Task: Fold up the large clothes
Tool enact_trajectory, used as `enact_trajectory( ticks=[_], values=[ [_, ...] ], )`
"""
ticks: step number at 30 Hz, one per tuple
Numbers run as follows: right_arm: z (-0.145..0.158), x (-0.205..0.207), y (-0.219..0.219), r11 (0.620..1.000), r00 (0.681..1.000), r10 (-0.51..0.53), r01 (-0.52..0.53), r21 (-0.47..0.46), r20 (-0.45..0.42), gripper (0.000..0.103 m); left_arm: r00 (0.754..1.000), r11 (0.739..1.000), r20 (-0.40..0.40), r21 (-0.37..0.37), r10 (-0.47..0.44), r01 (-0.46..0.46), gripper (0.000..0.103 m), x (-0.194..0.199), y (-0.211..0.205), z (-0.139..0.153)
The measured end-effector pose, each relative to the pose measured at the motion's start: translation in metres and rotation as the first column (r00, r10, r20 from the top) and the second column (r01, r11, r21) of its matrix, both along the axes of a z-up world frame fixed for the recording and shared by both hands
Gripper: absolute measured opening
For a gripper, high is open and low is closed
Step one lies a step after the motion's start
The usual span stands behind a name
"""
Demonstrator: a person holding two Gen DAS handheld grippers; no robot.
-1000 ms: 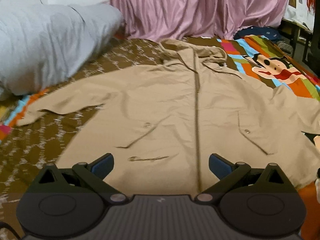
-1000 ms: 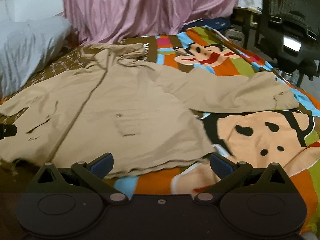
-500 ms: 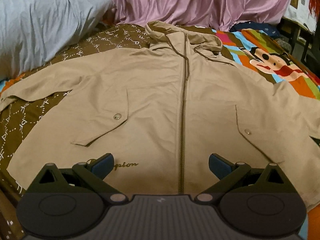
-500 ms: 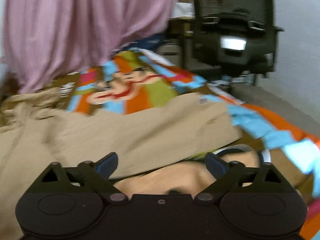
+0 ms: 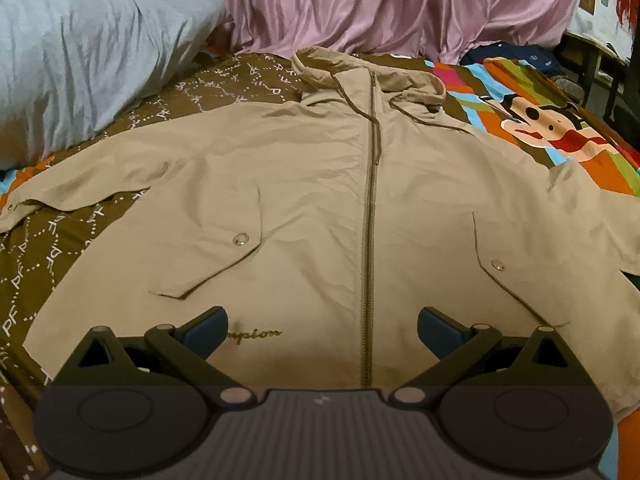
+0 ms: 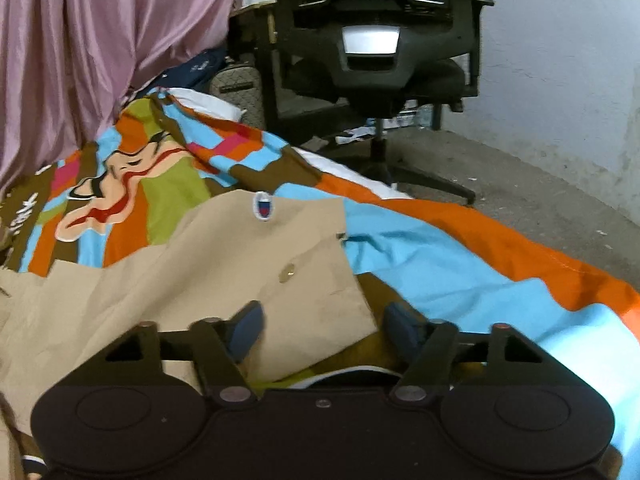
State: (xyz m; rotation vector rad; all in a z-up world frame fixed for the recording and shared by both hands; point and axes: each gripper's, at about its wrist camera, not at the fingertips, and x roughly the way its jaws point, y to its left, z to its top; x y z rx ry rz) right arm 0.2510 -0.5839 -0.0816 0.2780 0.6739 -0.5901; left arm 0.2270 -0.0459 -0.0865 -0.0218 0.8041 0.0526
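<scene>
A tan hooded jacket (image 5: pixel 312 200) lies flat and zipped on the bed, front up, hood far from me. My left gripper (image 5: pixel 322 330) is open and empty, low over the jacket's hem beside the zipper. In the right wrist view the jacket's sleeve cuff (image 6: pixel 296 260), with a snap and a small logo patch, lies on the colourful sheet. My right gripper (image 6: pixel 322 330) is open, and the cuff's near edge lies between its fingers, with the jaws closer together than before.
A grey pillow (image 5: pixel 80 60) lies at the far left of the bed. A pink curtain (image 5: pixel 380 0) hangs behind. A black office chair (image 6: pixel 372 52) stands on the floor beyond the bed's right edge. The colourful cartoon sheet (image 6: pixel 440 264) covers the bed.
My right gripper has swung right and moved onto the sleeve cuff, and its jaws have narrowed. My left gripper has moved in over the hem and steadied.
</scene>
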Motion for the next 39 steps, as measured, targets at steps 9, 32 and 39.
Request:
enact_trajectory(
  ticks=[9,32,39],
  values=[
    [0.015,-0.003,0.010,0.998,1.000,-0.004,0.004,-0.062,0.002,0.013,0.999,1.000,0.025,-0.007,0.024,-0.024,0.103,-0.005,0.009,0.015],
    [0.053,-0.004,0.069,0.981,0.981,0.176,-0.168,-0.098,0.087,0.000,1.000,0.999,0.002,0.029,0.021,-0.021,0.103,-0.015,0.015,0.024],
    [0.049,-0.003,0.066,0.977,0.979,0.190,-0.180,-0.112,0.078,0.000,1.000,0.999,-0.009,0.034,0.002,-0.001,0.103,-0.013,0.006,0.019]
  ],
)
